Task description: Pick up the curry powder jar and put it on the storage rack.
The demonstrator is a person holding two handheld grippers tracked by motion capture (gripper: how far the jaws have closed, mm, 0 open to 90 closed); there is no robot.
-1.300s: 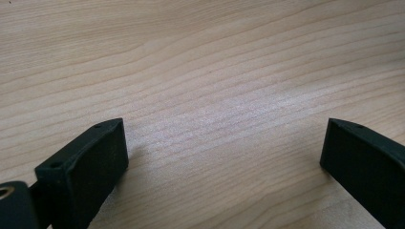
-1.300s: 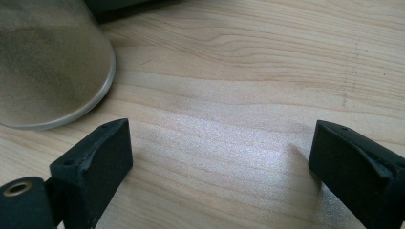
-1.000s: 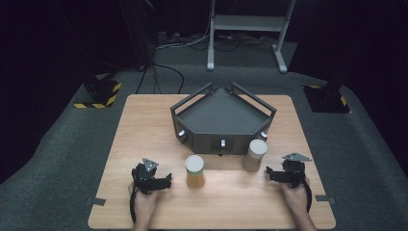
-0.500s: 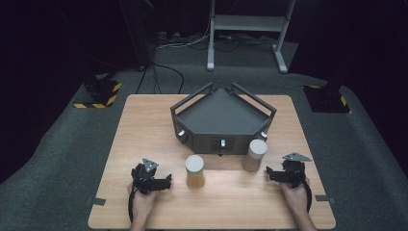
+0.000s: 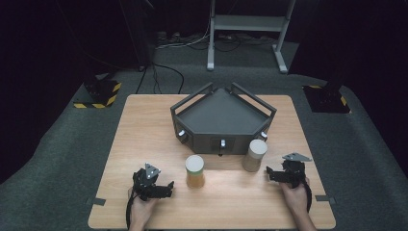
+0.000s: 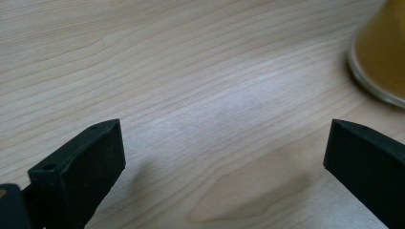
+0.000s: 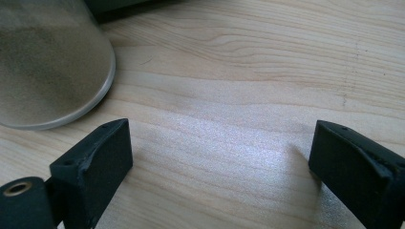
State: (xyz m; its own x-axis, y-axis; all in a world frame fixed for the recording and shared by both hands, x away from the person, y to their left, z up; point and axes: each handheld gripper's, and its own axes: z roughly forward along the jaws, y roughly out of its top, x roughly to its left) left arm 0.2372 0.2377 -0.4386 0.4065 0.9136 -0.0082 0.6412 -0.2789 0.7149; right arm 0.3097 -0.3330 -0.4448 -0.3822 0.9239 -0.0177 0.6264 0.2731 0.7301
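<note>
From the high view, the light wooden tabletop (image 5: 144, 134) carries a dark grey five-sided metal tray with raised rails (image 5: 222, 118) toward its far middle. Two upright cylinders stand in front of the tray: a tan, yellow-brown canister with a pale lid (image 5: 195, 171) and a grey, sandy-looking canister (image 5: 255, 155). The left gripper (image 5: 166, 188) rests low on the tabletop near the front edge, held by a hand coming in from 6 o'clock; the tan canister stands just beside it at about 2 o'clock, apart from the jaws. The right gripper (image 5: 269, 172) sits on the other side, with the grey canister at about 11 o'clock from it, near but not touching.

In the left gripper view, the left gripper (image 6: 224, 157) is released, its two black jaws spread wide with bare wood between them. The tan canister's (image 6: 382, 52) rounded base shows at 2 o'clock, clear of the jaws. The jaws have just been opening a little further, with nothing between them.

In the right gripper view, the right gripper (image 7: 219, 157) is likewise released, jaws well apart over bare wood. The grey canister's (image 7: 47, 62) base lies at 10 o'clock, just beyond the left-hand jaw.

Against the frames a second ago, both canisters, the tray and both hands sit where they were; nothing has visibly shifted.
</note>
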